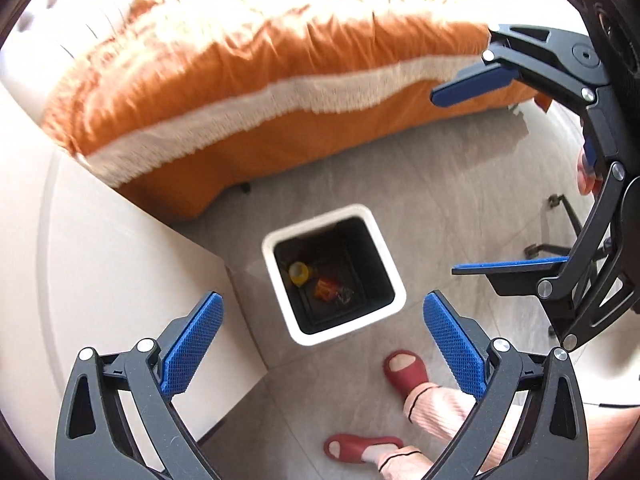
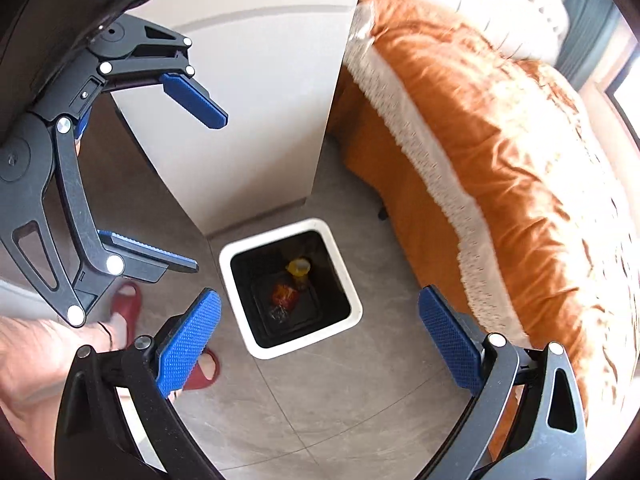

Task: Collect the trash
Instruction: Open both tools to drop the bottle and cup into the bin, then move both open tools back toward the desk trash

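Observation:
A white square trash bin [image 1: 280,280] with a black inside stands on the grey floor below both grippers; it also shows in the right wrist view [image 2: 348,280]. Inside lie a yellow piece [image 1: 299,273], an orange-red wrapper [image 1: 325,289] and a clear crumpled wrapper [image 1: 345,295]; the yellow piece [image 2: 298,267] and the wrapper [image 2: 284,294] also show in the right wrist view. My left gripper [image 1: 322,344] is open and empty above the bin. My right gripper [image 2: 320,340] is open and empty above it too. Each gripper shows in the other's view, the right [image 1: 472,184] and the left [image 2: 208,192].
A bed with an orange cover [image 1: 248,80] lies beyond the bin. A white cabinet [image 1: 100,264] stands on the left, close to the bin. The person's feet in red slippers [image 1: 404,372] stand by the bin. A chair base [image 1: 568,232] is at right.

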A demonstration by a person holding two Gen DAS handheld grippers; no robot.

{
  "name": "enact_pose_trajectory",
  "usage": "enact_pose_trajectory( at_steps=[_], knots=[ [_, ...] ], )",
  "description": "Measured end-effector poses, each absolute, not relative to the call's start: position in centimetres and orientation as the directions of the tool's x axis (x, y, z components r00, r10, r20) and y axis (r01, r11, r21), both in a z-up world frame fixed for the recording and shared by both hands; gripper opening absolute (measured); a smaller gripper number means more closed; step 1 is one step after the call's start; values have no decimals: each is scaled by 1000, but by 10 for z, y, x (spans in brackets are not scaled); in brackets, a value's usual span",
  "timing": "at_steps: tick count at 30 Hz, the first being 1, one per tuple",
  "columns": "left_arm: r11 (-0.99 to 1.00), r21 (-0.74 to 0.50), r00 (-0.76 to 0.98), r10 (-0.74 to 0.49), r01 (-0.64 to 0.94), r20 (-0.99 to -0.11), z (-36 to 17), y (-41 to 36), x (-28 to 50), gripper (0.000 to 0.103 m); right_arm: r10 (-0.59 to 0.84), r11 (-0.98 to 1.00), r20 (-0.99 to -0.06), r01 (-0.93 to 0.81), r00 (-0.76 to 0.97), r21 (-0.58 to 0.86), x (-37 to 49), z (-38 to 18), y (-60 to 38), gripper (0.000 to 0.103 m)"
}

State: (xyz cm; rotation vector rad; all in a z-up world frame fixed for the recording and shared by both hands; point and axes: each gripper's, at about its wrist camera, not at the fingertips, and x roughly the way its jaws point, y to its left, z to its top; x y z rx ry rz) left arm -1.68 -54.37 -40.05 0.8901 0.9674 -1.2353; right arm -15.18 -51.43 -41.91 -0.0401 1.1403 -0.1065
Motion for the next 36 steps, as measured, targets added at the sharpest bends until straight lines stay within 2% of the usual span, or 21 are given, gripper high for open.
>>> enact_pose_trajectory(
  at_steps=[6, 11, 14, 20, 24, 30, 36],
  knots=[
    [158, 48, 108, -403, 986, -909, -334, -523, -23, 98, -147, 988, -869, 114, 473, -105, -159, -347, -502, 99],
    [203, 112, 193, -442, 973, -876, -281, -502, -25, 98, -179, 982, -835, 145, 521, -119, -162, -288, -490, 99],
    [266, 153, 268, -474, 952, -839, -240, -482, -22, 98, -164, 982, -803, 171, 573, -79, -160, -249, -481, 99],
    [445, 154, 388, -501, 882, -774, -165, -423, -8, 98, -155, 984, -712, 175, 685, -46, -143, -178, -446, 99],
    [564, 162, 482, -482, 810, -732, -127, -372, 4, 98, -136, 989, -651, 143, 746, -43, -123, -146, -415, 99],
    [719, 181, 610, -397, 671, -686, -95, -286, 19, 98, -4, 1000, -592, 4, 806, 0, -81, -114, -351, 99],
    [840, 165, 690, -295, 517, -661, -81, -197, 38, 98, 135, 990, -589, -136, 797, 44, -40, -107, -287, 99]
  ],
)
